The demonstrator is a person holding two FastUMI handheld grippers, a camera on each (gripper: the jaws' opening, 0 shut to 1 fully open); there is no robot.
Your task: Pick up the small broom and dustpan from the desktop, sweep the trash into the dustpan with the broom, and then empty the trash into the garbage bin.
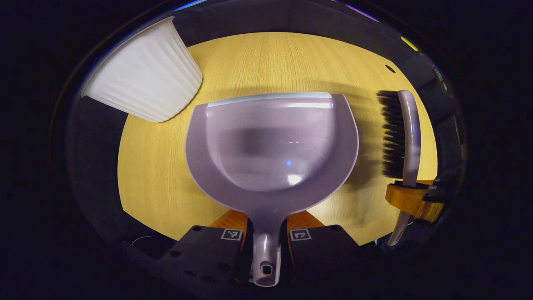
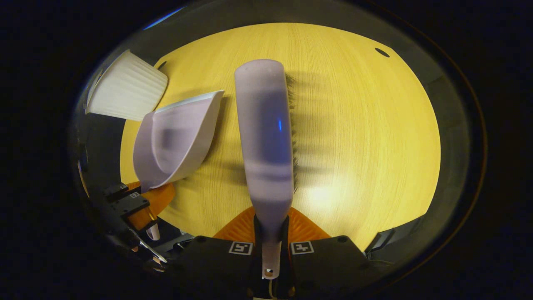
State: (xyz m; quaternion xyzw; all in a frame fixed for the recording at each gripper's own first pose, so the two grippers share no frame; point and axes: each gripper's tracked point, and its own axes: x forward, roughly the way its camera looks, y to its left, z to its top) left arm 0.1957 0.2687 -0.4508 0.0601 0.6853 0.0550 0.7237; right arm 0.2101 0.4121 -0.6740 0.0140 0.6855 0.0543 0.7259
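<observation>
In the left gripper view a pale lilac dustpan (image 1: 272, 146) lies before me over the wooden desktop (image 1: 266, 58), its pan bare inside. My left gripper (image 1: 266, 239) is shut on its handle. To the right, the small broom (image 1: 406, 133) with dark bristles is held by the right gripper (image 1: 412, 200). In the right gripper view the broom (image 2: 266, 137) points away from me, bristles to its right side, and my right gripper (image 2: 270, 246) is shut on its handle. The dustpan (image 2: 177, 139) and the left gripper (image 2: 143, 200) appear at the left.
A white ribbed garbage bin (image 1: 145, 75) stands at the desktop's far left edge; the same bin (image 2: 127, 89) sits beyond the dustpan in the right gripper view. The round wooden desktop (image 2: 366, 125) has a small dark hole (image 2: 382, 52) near its far right.
</observation>
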